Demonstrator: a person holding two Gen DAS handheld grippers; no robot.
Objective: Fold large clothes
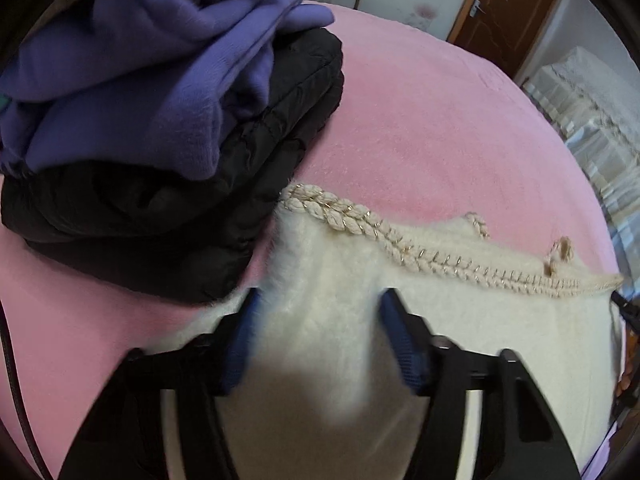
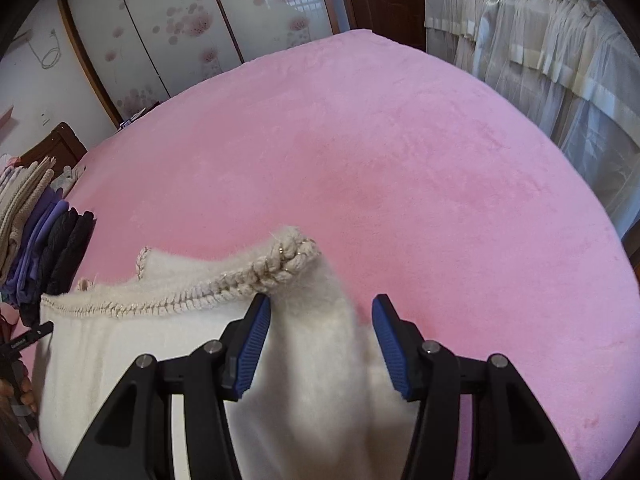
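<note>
Both hand-held grippers, the left hand-held gripper (image 1: 320, 304) and the right hand-held gripper (image 2: 320, 308), are hanging spread over the cream sweater (image 1: 460, 340) lying on the pink bed (image 1: 420, 128), pads gripping nothing, probably poised at its braided collar (image 2: 256, 276) corners for a fold. Fabric nearest each camera is blurring out; the sweater's lower part is being cut off. A folded stack (image 1: 160, 128) is sitting beside it.

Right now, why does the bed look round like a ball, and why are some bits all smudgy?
Left wrist view: the left gripper has smeared fingers from motion blur, and the cream sweater nearest the lens is out of focus. Right wrist view: the right gripper looks sharp, and the fisheye lens bends the flat pink bed into a dome with dark corners.
</note>
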